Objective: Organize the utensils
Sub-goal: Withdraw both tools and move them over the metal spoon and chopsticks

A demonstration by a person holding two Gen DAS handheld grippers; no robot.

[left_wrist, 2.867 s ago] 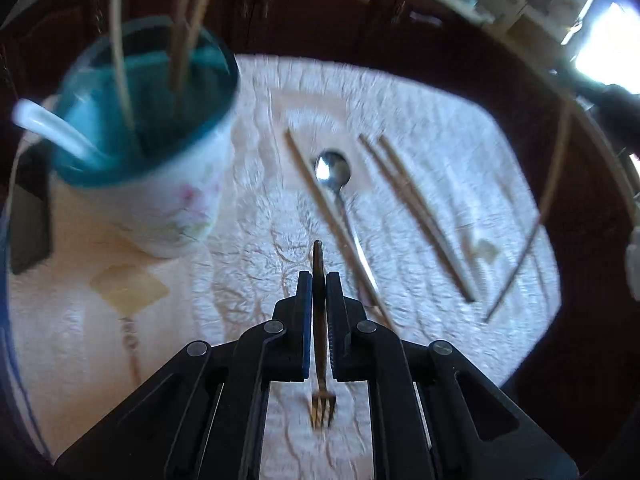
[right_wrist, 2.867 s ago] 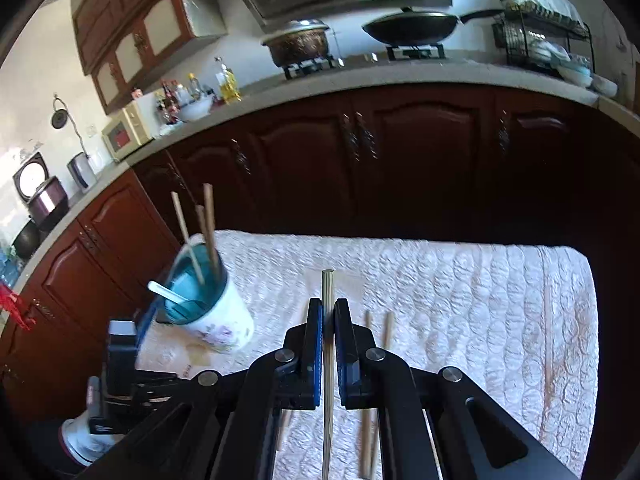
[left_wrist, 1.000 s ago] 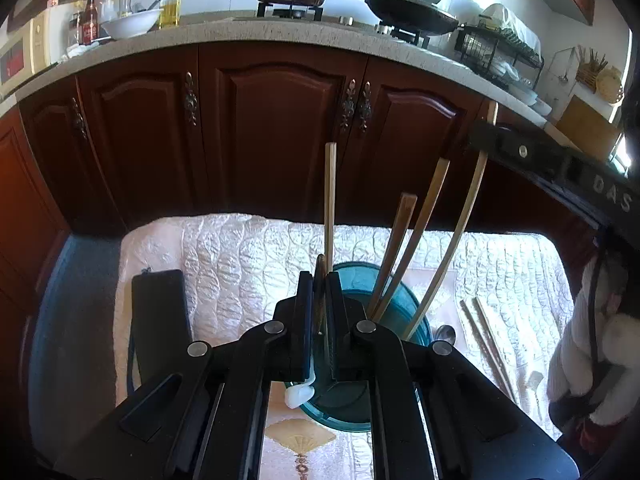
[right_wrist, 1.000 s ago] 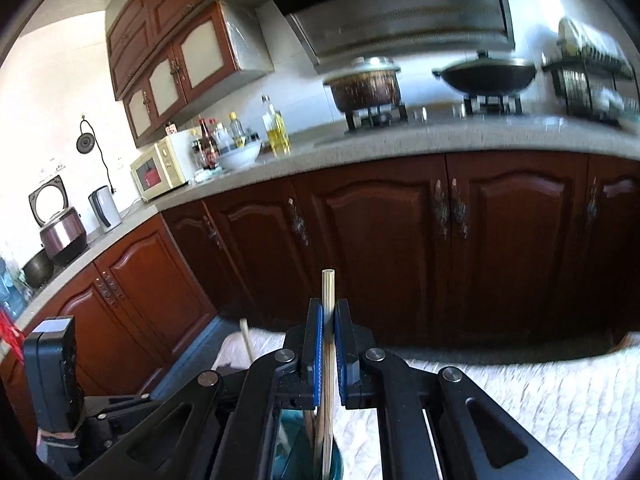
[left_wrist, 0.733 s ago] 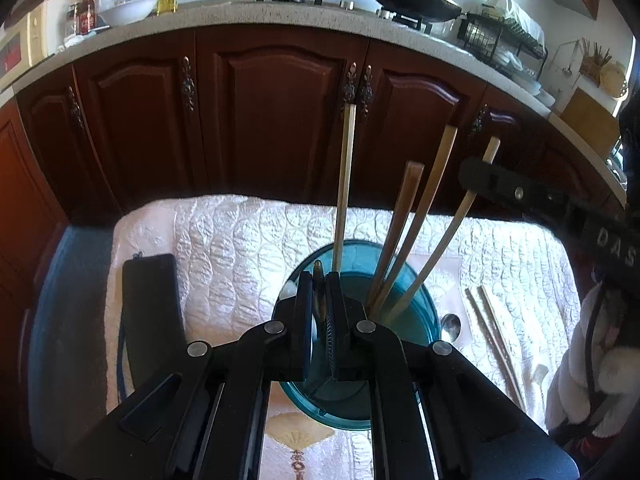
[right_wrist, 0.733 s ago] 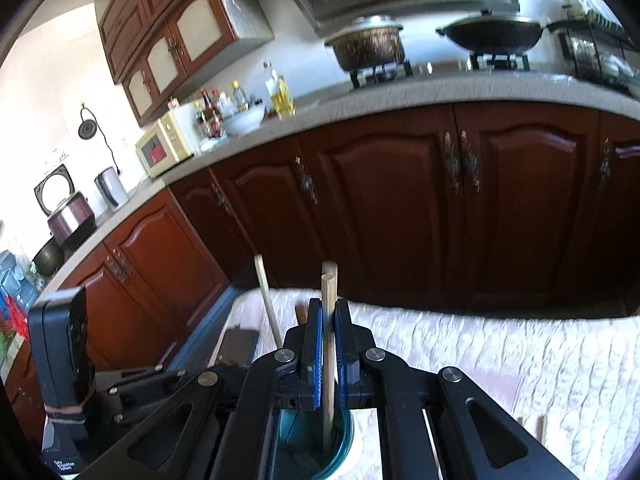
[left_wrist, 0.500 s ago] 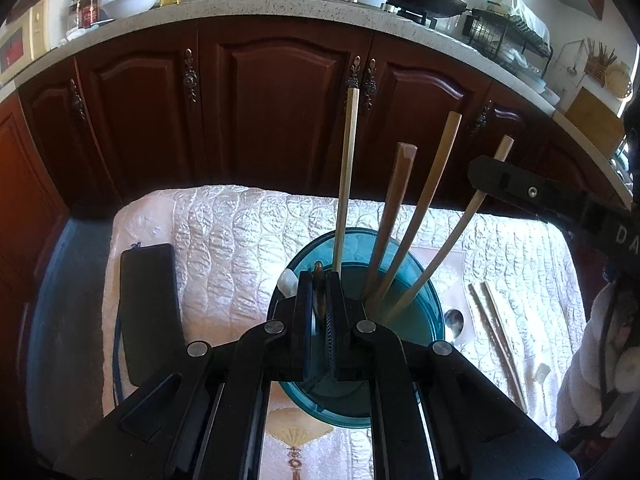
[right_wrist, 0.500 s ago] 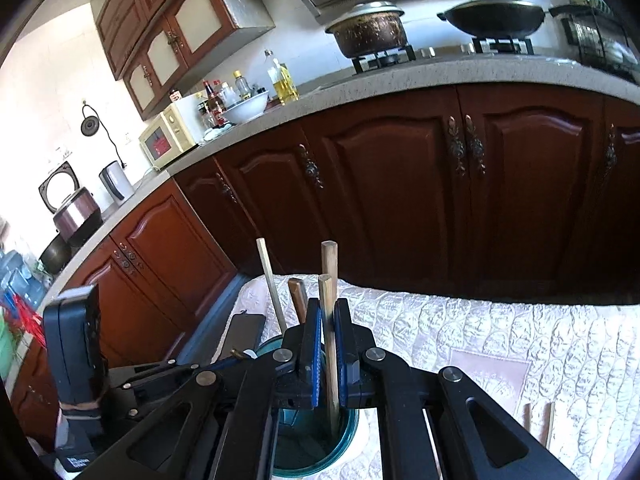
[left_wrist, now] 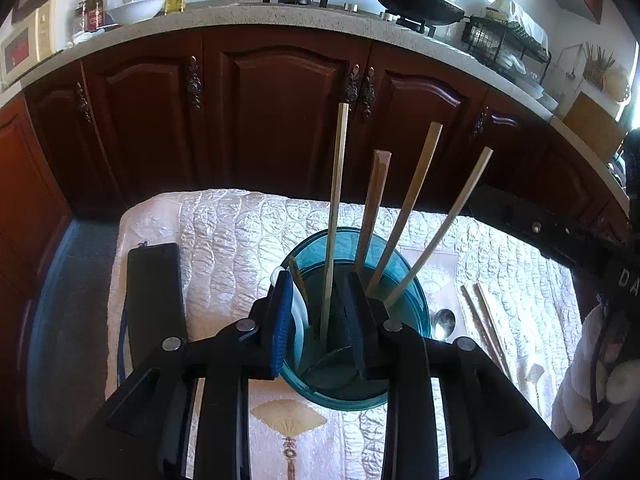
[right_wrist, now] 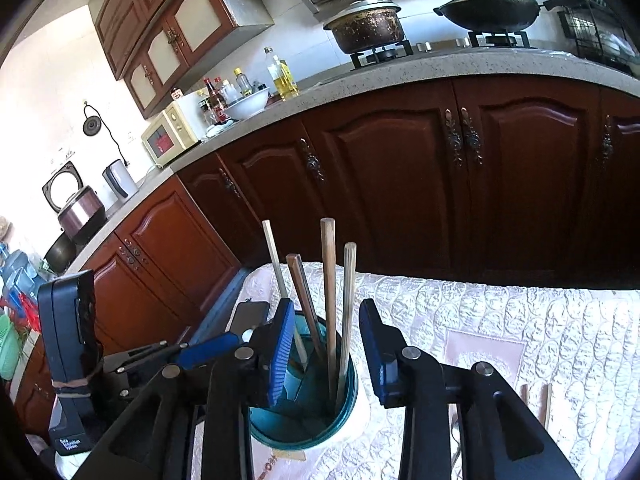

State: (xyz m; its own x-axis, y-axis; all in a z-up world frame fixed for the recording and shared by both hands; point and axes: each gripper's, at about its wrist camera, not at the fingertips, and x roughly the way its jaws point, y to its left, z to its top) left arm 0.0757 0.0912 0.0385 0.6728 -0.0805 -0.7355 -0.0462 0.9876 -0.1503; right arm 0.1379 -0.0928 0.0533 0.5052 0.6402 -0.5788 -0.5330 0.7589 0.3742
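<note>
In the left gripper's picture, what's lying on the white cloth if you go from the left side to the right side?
Black flat case → teal cup holding chopsticks → metal spoon → pair of chopsticks lying on the cloth.

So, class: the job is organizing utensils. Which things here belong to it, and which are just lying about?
Belong to the job:
- teal cup
- chopsticks in the cup
- pair of chopsticks on the cloth
- metal spoon

Just lying about:
- black case
- pot
- wok
- microwave
</note>
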